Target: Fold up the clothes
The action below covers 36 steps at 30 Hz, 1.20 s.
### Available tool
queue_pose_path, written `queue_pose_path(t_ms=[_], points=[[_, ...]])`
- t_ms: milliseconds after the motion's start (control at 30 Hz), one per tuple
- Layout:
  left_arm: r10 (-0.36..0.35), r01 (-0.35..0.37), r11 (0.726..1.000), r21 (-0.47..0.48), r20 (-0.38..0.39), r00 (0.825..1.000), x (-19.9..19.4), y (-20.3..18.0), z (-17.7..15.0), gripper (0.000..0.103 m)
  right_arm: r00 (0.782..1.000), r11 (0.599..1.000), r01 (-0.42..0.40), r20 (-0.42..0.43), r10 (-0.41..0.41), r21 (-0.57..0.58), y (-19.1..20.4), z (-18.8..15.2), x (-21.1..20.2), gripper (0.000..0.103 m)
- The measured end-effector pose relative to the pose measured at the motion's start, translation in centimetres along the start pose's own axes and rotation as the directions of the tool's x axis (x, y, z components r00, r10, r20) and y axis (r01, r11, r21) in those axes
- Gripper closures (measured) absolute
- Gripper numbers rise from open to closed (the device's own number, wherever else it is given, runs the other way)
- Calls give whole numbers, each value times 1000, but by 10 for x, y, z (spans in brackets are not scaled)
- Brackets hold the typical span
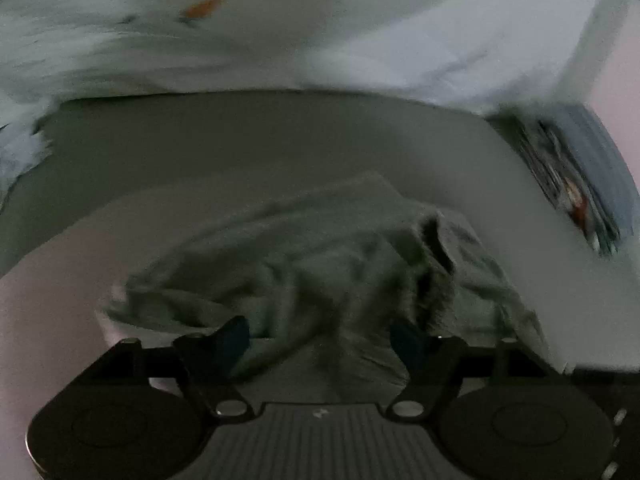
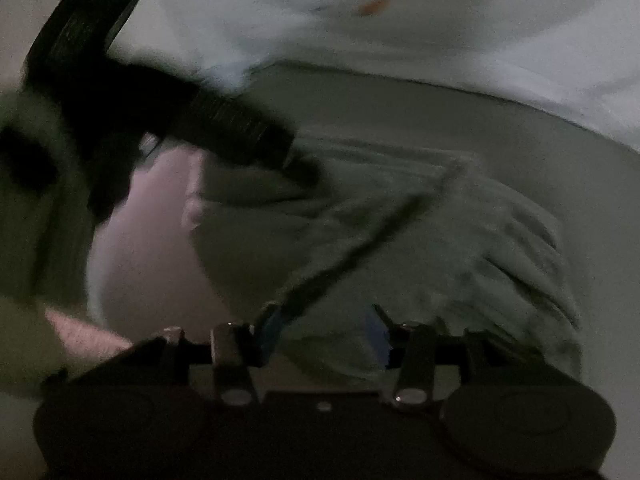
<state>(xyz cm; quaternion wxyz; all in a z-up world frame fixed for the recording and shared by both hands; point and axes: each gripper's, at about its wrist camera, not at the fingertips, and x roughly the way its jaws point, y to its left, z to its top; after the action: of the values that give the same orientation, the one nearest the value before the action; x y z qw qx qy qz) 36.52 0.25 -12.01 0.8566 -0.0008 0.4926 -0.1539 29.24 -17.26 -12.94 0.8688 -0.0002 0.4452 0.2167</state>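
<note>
Dimly, rumpled garment (image 1: pixel 320 264) on pale surface (image 1: pixel 60 300)

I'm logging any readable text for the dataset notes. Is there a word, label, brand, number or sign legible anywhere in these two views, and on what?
None can be read.
Stack of printed items at the right edge of the left wrist view: colours show, but any print is too blurred to read.
Orange mark on the white bedding: a smudge of colour, no letters.
Grey-green garment: no tag or print visible.
Left hand-held gripper, right hand-held gripper: no legible marking.
</note>
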Motion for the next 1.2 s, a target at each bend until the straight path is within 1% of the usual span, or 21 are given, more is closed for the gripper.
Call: queue_pose_path(t_ms=[67, 200, 233, 267, 300, 333, 400, 467, 500, 600, 667, 733, 800, 867, 933, 1000, 1067, 1133, 1200], points=[[22, -21, 999, 50, -13, 1000, 9, -11, -5, 24, 999, 996, 40, 23, -42, 77, -16, -3, -8, 51], [69, -65, 990, 126, -30, 997, 20, -25, -13, 24, 991, 976, 110, 50, -121, 186, -44, -5, -19, 50], [75, -70, 988, 137, -30, 997, 20, -27, -14, 24, 990, 971, 113, 60, -128, 210, -50, -4, -19, 49], [79, -74, 987, 145, -28, 997, 20, -29, -16, 23, 989, 968, 114, 68, -132, 224, -55, -1, -19, 45], [82, -78, 986, 147, -26, 996, 20, -31, -16, 22, 988, 966, 114, 77, -135, 230, -59, 1, -18, 41], [86, -82, 986, 144, -24, 996, 20, -33, -16, 22, 987, 968, 114, 85, -136, 222, -61, 3, -18, 40], [92, -89, 987, 133, -15, 996, 19, -34, -15, 22, 984, 974, 125, 105, -147, 191, -62, 13, -18, 35], [88, -89, 990, 107, 11, 996, 13, -31, -12, 22, 979, 976, 136, 128, -159, 169, -63, 26, -13, 33], [87, -89, 992, 94, 24, 996, 9, -30, -10, 22, 977, 977, 140, 137, -163, 161, -65, 33, -9, 30], [103, -106, 993, 51, 66, 993, 3, -24, -6, 18, 972, 978, 153, 158, -175, 144, -73, 55, 5, 27], [115, -120, 992, 47, 82, 990, 6, -23, -3, 18, 970, 979, 162, 164, -181, 123, -78, 60, 4, 26], [109, -114, 992, 60, 88, 990, 9, -26, 1, 18, 972, 982, 163, 154, -177, 100, -82, 71, 16, 26], [104, -113, 990, 87, 108, 989, 11, -33, 4, 18, 972, 979, 191, 126, -198, 71, -84, 80, 31, 26], [114, -132, 981, 143, 125, 986, 15, -42, 8, 18, 968, 973, 229, 98, -231, 33, -81, 87, 42, 27], [138, -162, 966, 201, 130, 982, 23, -50, 10, 18, 965, 968, 251, 74, -250, 1, -82, 88, 50, 27], [151, -175, 958, 229, 117, 982, 31, -54, 12, 18, 962, 963, 270, 50, -270, -2, -85, 88, 53, 27], [148, -166, 957, 238, 92, 985, 37, -55, 14, 18, 956, 957, 292, 26, -291, 2, -87, 86, 54, 27], [138, -151, 957, 249, 70, 988, 41, -55, 13, 18, 944, 944, 330, 3, -330, -5, -87, 80, 53, 27], [159, -167, 948, 271, 50, 986, 48, -56, 12, 18, 929, 929, 369, -17, -369, -16, -87, 74, 52, 27]])
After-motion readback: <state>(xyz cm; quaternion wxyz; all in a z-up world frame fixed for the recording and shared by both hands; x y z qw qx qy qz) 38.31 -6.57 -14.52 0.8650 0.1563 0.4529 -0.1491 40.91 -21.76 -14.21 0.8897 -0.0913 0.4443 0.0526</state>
